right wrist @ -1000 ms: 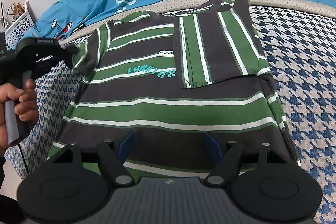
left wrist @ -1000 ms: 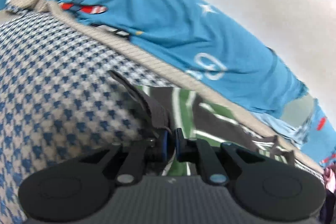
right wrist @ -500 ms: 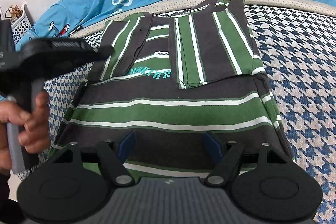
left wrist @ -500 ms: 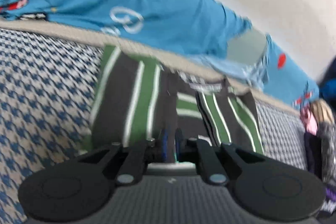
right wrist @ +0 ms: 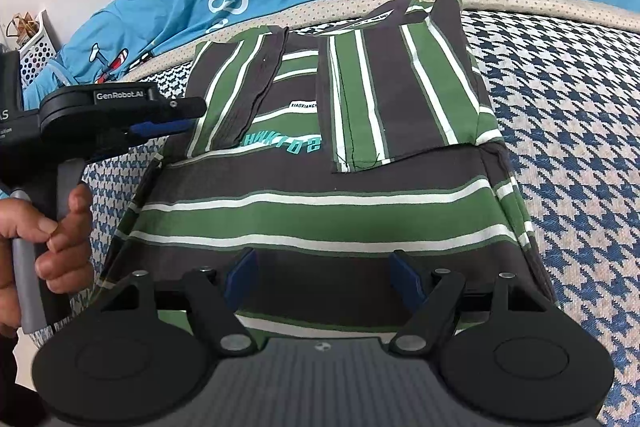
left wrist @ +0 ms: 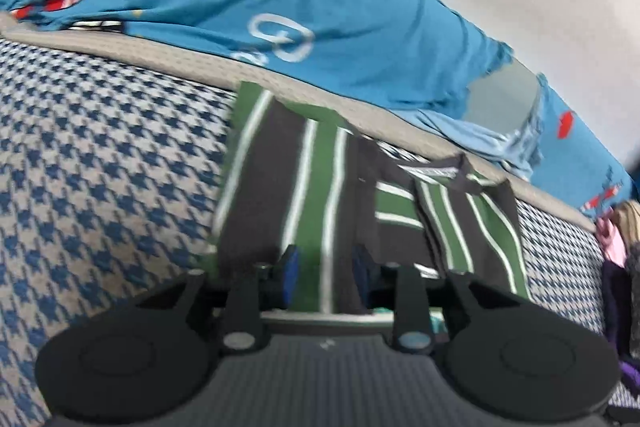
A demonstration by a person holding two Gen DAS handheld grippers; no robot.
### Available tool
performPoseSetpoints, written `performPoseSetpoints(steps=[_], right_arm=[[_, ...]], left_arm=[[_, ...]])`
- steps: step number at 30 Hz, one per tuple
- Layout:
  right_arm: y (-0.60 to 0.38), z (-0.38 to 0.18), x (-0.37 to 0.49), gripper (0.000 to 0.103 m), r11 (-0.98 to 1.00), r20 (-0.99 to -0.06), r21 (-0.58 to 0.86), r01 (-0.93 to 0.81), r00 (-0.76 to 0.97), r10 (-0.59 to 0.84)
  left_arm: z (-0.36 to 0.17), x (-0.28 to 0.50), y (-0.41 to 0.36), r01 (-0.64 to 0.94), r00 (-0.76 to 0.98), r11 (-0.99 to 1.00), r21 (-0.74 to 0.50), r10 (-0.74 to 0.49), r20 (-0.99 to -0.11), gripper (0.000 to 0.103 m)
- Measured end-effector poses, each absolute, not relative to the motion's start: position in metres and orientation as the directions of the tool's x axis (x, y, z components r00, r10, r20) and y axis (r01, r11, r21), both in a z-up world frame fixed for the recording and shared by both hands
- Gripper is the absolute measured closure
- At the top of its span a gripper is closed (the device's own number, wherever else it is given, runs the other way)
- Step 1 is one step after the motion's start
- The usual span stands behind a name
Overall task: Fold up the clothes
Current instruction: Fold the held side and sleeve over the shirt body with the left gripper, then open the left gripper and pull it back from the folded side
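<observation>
The shirt [right wrist: 320,195] is being folded; both sleeves are lying tucked in. The left tongs [left wrist: 325,267] are being opened, empty. The right tongs [right wrist: 322,275] are being held wide, empty. Next, the bottom edge probably needs lifting.

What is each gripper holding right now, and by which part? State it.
Nothing is held. The left gripper is opening beside the striped shirt's folded sleeve, clear of it; the right gripper hangs open over the hem.

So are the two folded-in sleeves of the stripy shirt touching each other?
Apart. The right wrist view shows the left sleeve and right sleeve lying with a strip of shirt front between them.
</observation>
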State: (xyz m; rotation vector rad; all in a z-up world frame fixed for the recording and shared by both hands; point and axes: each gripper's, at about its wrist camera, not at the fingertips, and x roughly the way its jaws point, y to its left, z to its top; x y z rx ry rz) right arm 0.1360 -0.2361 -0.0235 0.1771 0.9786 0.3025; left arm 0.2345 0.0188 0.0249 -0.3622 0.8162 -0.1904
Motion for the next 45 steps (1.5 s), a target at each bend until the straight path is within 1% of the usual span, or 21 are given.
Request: performPoseSetpoints(steps=[2,7,12,17,21,24,26,31,33,35,39,40,42,43,44,45], right_arm=[[-0.237,-0.023,0.136,0.031,0.945,-0.786,0.281,-0.166,0.526,0.326],[-0.237,-0.024,0.137,0.031,0.946,-0.787,0.28,-0.164,0.525,0.323],[-0.237,-0.024,0.137,0.031,0.946,-0.787,0.278,-0.168,0.525,0.325],[-0.237,-0.024,0.137,0.031,0.946,-0.787,0.278,-0.169,0.524,0.325],[-0.237,-0.024,0.138,0.031,0.946,-0.788,0.277,-0.17,0.523,0.324],[-0.238,-0.024,0.138,0.031,0.946,-0.786,0.278,-0.165,0.527,0.323],[-0.239,-0.023,0.138,0.031,0.947,-0.784,0.278,-0.162,0.531,0.321],[-0.243,-0.021,0.139,0.031,0.953,-0.779,0.261,-0.153,0.549,0.302],[-0.246,-0.019,0.139,0.031,0.956,-0.773,0.254,-0.15,0.562,0.293],[-0.251,-0.017,0.139,0.031,0.959,-0.766,0.246,-0.143,0.577,0.283],[-0.265,-0.012,0.142,0.031,0.966,-0.742,0.237,-0.101,0.624,0.247],[-0.269,-0.011,0.142,0.032,0.967,-0.733,0.239,-0.09,0.636,0.241],[-0.274,-0.009,0.143,0.04,0.966,-0.71,0.246,-0.08,0.663,0.236],[-0.277,-0.008,0.143,0.047,0.965,-0.699,0.25,-0.076,0.676,0.234],[-0.277,-0.007,0.144,0.052,0.966,-0.693,0.246,-0.077,0.683,0.231],[-0.277,-0.006,0.145,0.054,0.967,-0.686,0.242,-0.079,0.691,0.228]], left_arm=[[0.024,0.236,0.025,-0.003,0.682,0.922,-0.388,-0.282,-0.675,0.07],[0.022,0.238,0.042,-0.089,0.699,0.925,-0.369,-0.206,-0.685,0.066],[0.016,0.241,0.046,-0.135,0.686,0.945,-0.298,-0.128,-0.717,0.06],[0.005,0.244,0.045,-0.14,0.653,0.959,-0.246,-0.097,-0.751,0.058],[-0.002,0.241,0.038,-0.117,0.65,0.975,-0.188,-0.068,-0.757,0.057],[-0.007,0.238,0.03,-0.088,0.647,0.986,-0.14,-0.05,-0.761,0.053],[-0.01,0.236,0.026,-0.074,0.643,0.991,-0.113,-0.039,-0.765,0.049],[-0.015,0.23,0.02,-0.071,0.63,0.996,-0.062,-0.004,-0.776,0.045],[-0.018,0.228,0.018,-0.072,0.627,0.997,-0.038,0.015,-0.779,0.04],[-0.019,0.227,0.018,-0.076,0.624,0.997,-0.027,0.026,-0.781,0.035],[-0.018,0.224,0.023,-0.102,0.622,0.994,-0.034,0.037,-0.782,0.034],[-0.017,0.223,0.024,-0.106,0.626,0.994,-0.035,0.04,-0.779,0.034],[-0.013,0.221,0.025,-0.113,0.64,0.993,-0.028,0.051,-0.766,0.034],[-0.011,0.22,0.025,-0.116,0.647,0.993,-0.03,0.052,-0.761,0.034],[-0.009,0.22,0.025,-0.118,0.653,0.992,-0.035,0.051,-0.756,0.034],[-0.007,0.219,0.026,-0.118,0.659,0.992,-0.049,0.041,-0.751,0.034]])
